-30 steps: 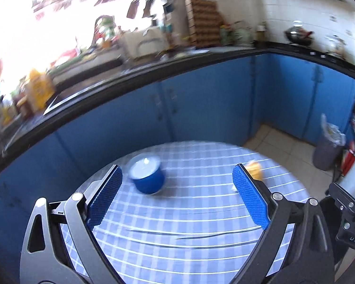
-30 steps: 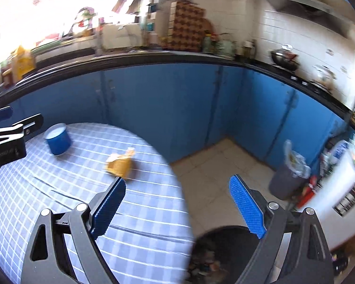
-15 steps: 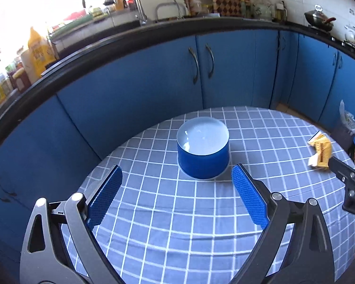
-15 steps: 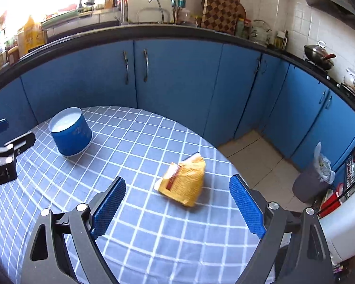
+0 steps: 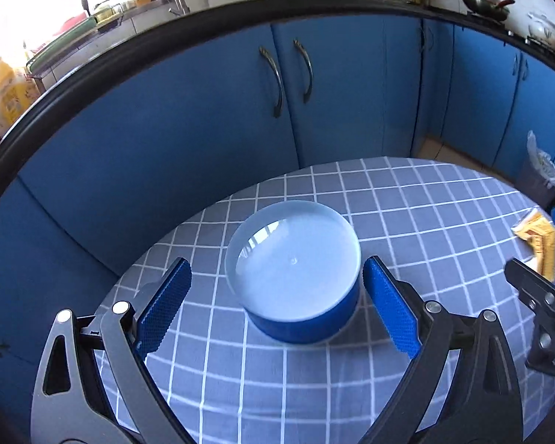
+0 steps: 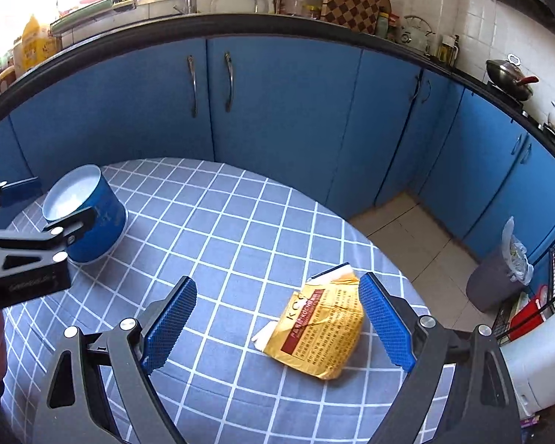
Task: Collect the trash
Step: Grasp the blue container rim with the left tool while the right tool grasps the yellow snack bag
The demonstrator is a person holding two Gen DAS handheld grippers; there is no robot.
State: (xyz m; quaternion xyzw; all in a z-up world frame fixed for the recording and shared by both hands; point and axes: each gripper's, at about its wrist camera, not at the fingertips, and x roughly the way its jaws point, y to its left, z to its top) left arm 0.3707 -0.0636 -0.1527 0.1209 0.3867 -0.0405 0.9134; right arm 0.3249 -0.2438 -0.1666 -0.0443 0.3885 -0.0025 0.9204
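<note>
The left gripper was spread wide around a blue tub on the checked tablecloth, its pads apart from the tub's sides. To the right, the right gripper gaped over a crumpled yellow packet, whose right edge lay just beside the right pad.

So the round table sits in front of a curved run of cabinets; the tub is on the table toward its left, lid side up, right between the spread fingers of the left gripper; the crumpled packet lies toward the table's right edge, between the right gripper fingers, closer to the right one; a bin stands on the floor off to the right, well apart from the table.
</note>
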